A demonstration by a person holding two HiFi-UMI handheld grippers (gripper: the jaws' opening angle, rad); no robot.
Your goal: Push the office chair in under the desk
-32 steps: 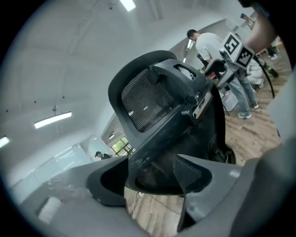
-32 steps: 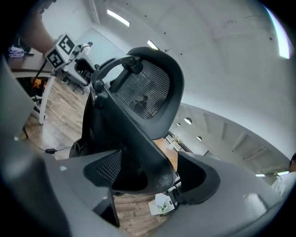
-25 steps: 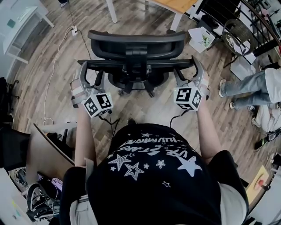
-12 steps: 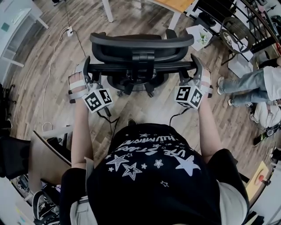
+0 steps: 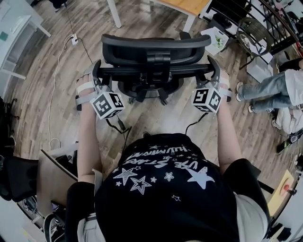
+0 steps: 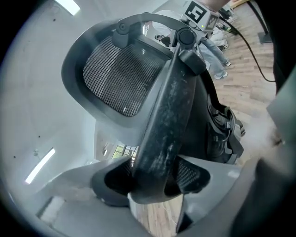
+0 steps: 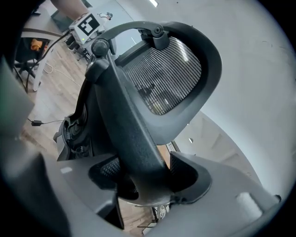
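The office chair (image 5: 142, 45) stands on the wood floor (image 5: 42, 90) with its back toward the person, facing the table (image 5: 187, 4), whose orange top and white legs sit at the upper edge of the head view. The chair is near the table, and its headrest stops short of the tabletop's near edge. The backrest hides the seat, so how far it reaches under the table cannot be told.

A dark crossbar (image 5: 128, 71) runs across the top of the chair's back, below the mesh headrest (image 6: 122, 76), and both tongs hold it. The left tongs (image 5: 98, 75) grip the bar's left end and the right tongs (image 5: 214, 71) grip its right end. The person's arms stretch forward on either side.

In the left gripper view the bar passes between the jaws, which have just been closing, and the pads (image 6: 187, 173) press on it from both sides. The right gripper view shows the same: the right tongs (image 7: 143, 178) have just been closing and now clamp the bar between their pads (image 7: 185, 173). Each gripper view catches the other tongs' marker cube at the far end of the bar.

A white cable (image 5: 56, 80) trails over the floor to the chair's left. Another person's legs (image 5: 265, 92) show at the right edge.
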